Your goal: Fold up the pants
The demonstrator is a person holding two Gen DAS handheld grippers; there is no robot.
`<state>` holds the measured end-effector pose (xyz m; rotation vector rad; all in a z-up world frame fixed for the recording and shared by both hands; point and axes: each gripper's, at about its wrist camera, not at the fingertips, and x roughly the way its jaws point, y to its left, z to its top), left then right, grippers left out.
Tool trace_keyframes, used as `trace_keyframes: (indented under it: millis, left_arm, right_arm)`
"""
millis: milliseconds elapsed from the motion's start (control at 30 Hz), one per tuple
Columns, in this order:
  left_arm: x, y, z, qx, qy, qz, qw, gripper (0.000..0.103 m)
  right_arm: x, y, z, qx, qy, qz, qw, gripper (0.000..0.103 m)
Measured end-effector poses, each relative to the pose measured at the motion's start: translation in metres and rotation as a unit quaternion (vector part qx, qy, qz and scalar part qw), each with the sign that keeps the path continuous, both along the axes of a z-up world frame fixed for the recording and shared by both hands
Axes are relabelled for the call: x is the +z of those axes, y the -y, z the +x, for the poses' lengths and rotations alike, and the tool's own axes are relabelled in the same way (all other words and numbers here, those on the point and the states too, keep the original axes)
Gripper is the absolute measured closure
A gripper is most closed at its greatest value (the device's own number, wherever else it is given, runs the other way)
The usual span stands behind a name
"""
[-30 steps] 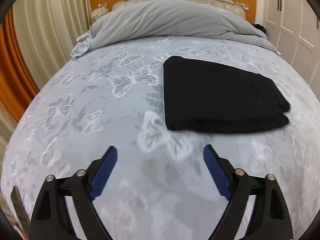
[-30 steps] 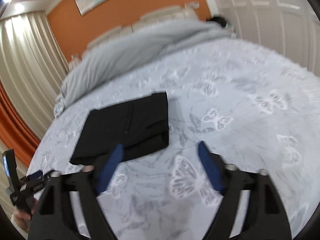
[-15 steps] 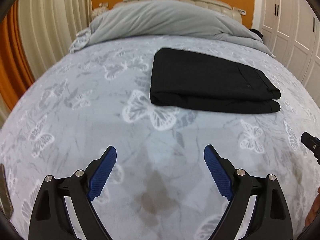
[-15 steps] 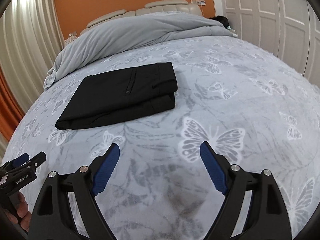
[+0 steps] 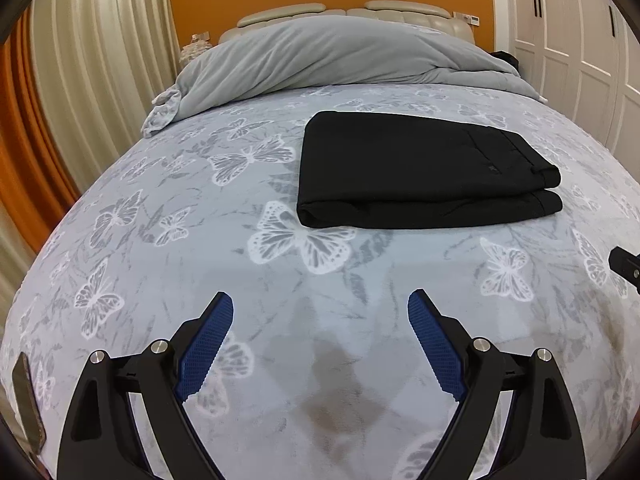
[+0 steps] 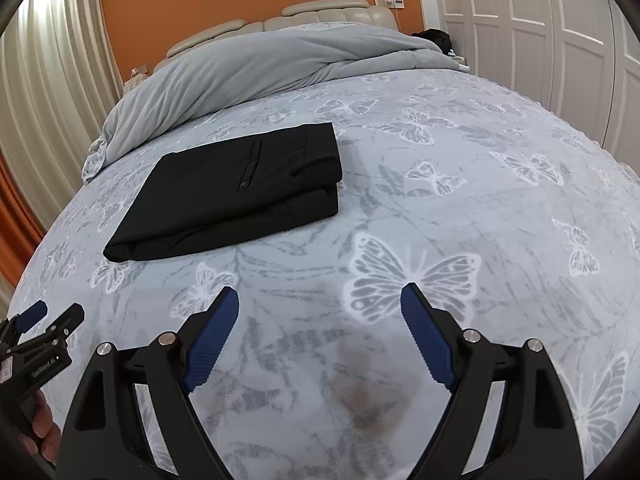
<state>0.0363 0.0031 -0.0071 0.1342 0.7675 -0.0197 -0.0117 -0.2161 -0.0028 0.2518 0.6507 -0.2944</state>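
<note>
The black pants [image 5: 424, 168] are lying folded into a thick, flat rectangle on the bed [image 5: 160, 240], layers stacking along the near edge, a pocket seam and waistband showing on top. The cloth is looking smooth and matte. From the left gripper [image 5: 320, 344] they are sitting at about one o'clock, well apart; from the right gripper [image 6: 319, 338] at about eleven o'clock. Both grippers are hovering over the bedspread with their ribbed blue fingers [image 5: 206, 346] spread wide, holding nothing. The bedspread is showing pale grey with white butterflies, and a soft grey duvet [image 5: 332, 56] is bunching at twelve o'clock against a padded headboard [image 6: 328, 12].
</note>
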Motion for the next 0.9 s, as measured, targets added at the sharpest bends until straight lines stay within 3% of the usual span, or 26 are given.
trace_keyframes:
  millis: [233,333,433,500,567,667,733,800,900]
  left_arm:
    - [-0.005,-0.002,0.004,0.001,-0.015,-0.005,0.9999,0.016]
    - [-0.001,-0.011,0.021,-0.017,-0.048,-0.069,0.9963,0.016]
    - [0.001,-0.034,0.057,-0.016,-0.111,-0.157,0.9813,0.016]
    - [0.001,-0.049,0.063,0.010,-0.105,-0.180,0.9780,0.016]
    - [0.000,-0.059,0.063,0.033,-0.091,-0.172,0.9803,0.016]
    - [-0.001,-0.057,0.065,0.028,-0.090,-0.159,0.9828,0.016]
    - [0.001,-0.047,0.062,0.017,-0.078,-0.138,0.9871,0.016]
    - [0.002,-0.035,0.057,0.004,-0.065,-0.102,0.9926,0.016]
    - [0.000,-0.019,0.052,-0.012,-0.053,-0.055,0.9970,0.016]
  right_arm:
    - [0.000,-0.001,0.005,0.016,0.001,0.002,1.000,0.022]
    - [0.005,0.010,0.029,0.063,0.008,0.060,0.996,0.018]
    - [0.007,0.034,0.062,0.074,0.008,0.111,0.991,0.017]
    - [0.003,0.050,0.085,0.051,-0.005,0.130,0.990,0.017]
    - [-0.003,0.061,0.102,0.034,-0.004,0.138,0.990,0.017]
    - [-0.036,0.072,0.134,0.011,-0.055,0.176,0.983,0.021]
    - [-0.035,0.071,0.140,0.013,-0.049,0.147,0.988,0.052]
    - [-0.026,0.065,0.146,0.028,-0.052,0.102,0.993,0.054]
    - [-0.015,0.063,0.129,-0.022,-0.084,0.011,0.996,0.042]
